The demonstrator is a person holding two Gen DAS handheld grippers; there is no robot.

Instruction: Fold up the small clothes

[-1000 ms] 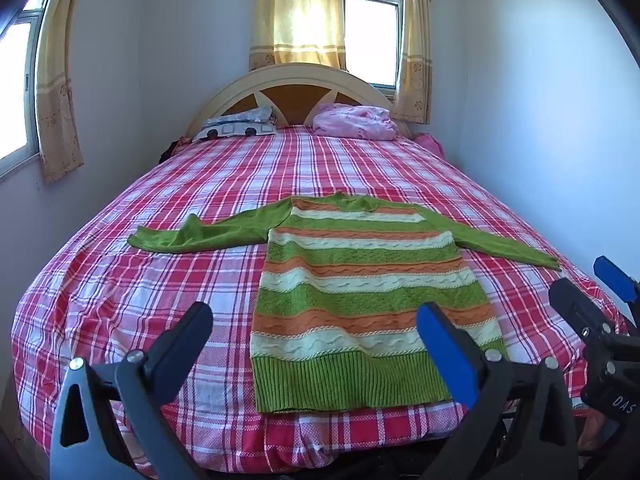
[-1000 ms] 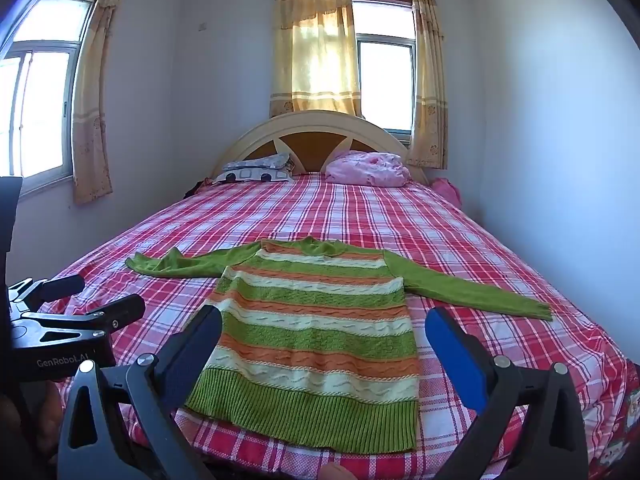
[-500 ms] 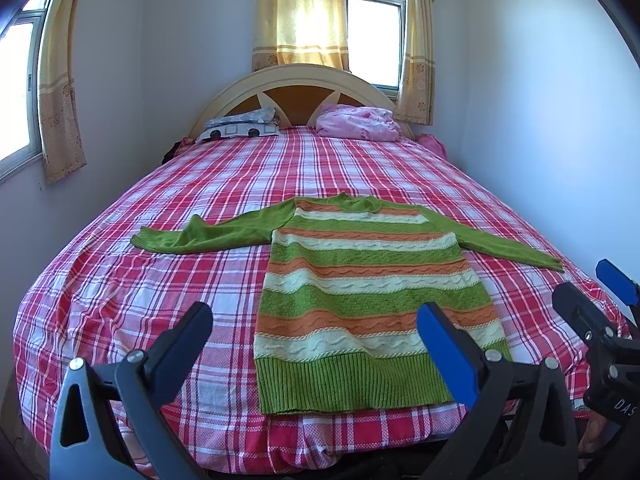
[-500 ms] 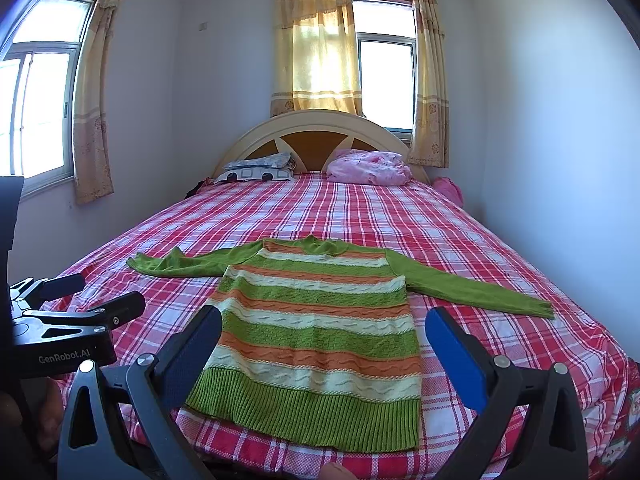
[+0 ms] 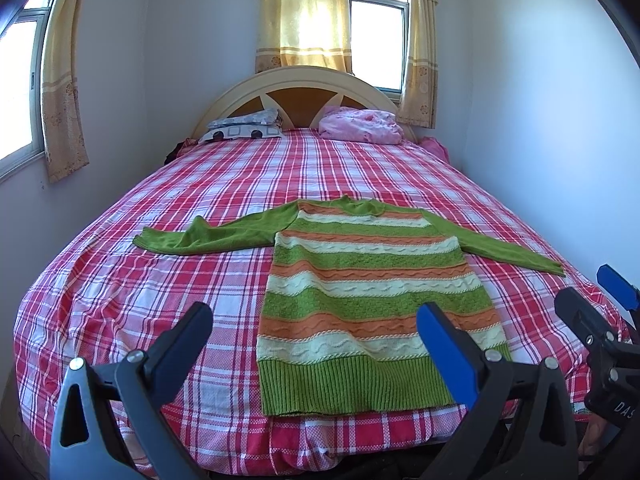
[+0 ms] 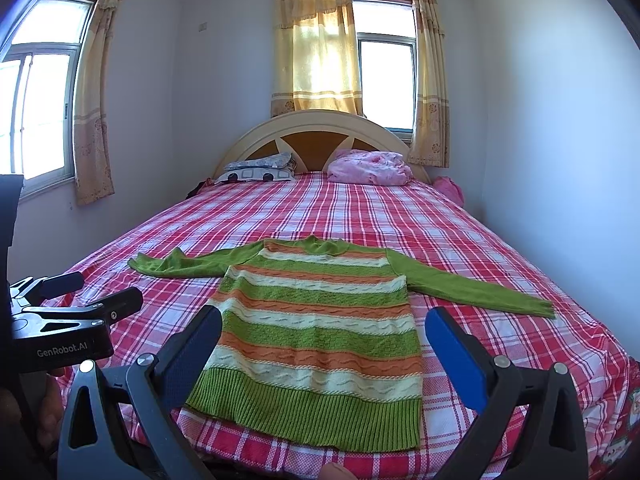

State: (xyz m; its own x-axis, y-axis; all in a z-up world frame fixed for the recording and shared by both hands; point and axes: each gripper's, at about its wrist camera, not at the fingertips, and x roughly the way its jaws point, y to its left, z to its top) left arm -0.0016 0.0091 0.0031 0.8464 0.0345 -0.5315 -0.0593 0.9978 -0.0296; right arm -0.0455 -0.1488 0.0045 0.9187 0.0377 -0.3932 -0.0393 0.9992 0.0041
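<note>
Green, orange and cream striped knit sweater (image 5: 372,304) lies flat, sleeves outspread, on the red plaid bed (image 5: 120,292), at 12 o'clock of the left gripper (image 5: 314,334) and right gripper (image 6: 324,334); both pairs of fingers wide, holding nothing.

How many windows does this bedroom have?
2. One window is behind the headboard, partly covered by yellow curtains. The other window is on the left wall. More may be out of view.
</note>
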